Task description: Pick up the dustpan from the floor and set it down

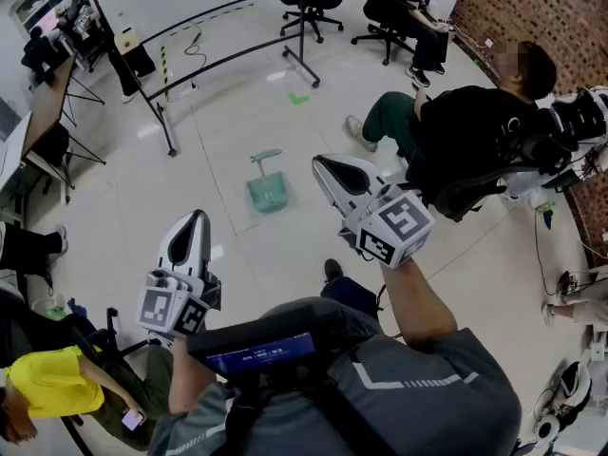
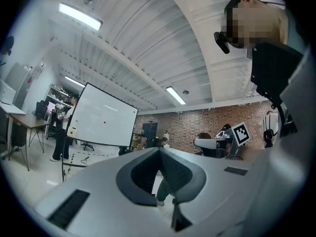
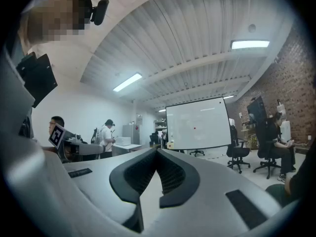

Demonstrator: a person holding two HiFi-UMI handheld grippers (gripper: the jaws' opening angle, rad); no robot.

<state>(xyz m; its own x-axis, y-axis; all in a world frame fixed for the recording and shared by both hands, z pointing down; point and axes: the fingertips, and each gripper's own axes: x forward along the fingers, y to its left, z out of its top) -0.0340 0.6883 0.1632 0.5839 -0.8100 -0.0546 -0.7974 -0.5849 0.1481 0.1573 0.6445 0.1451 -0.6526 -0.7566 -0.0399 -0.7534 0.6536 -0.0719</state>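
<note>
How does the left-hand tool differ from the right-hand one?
The right tool reaches farther forward, alongside the green dustpan in the head view; the left tool sits back, short of it. The right tool angles leftward toward it; the left tool points straight ahead. Both are shut and empty.

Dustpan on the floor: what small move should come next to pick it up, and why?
Probably tip the right gripper down toward the dustpan and open its jaws. The dustpan sits untouched on the floor ahead, while that gripper points level, shut and empty.
</note>
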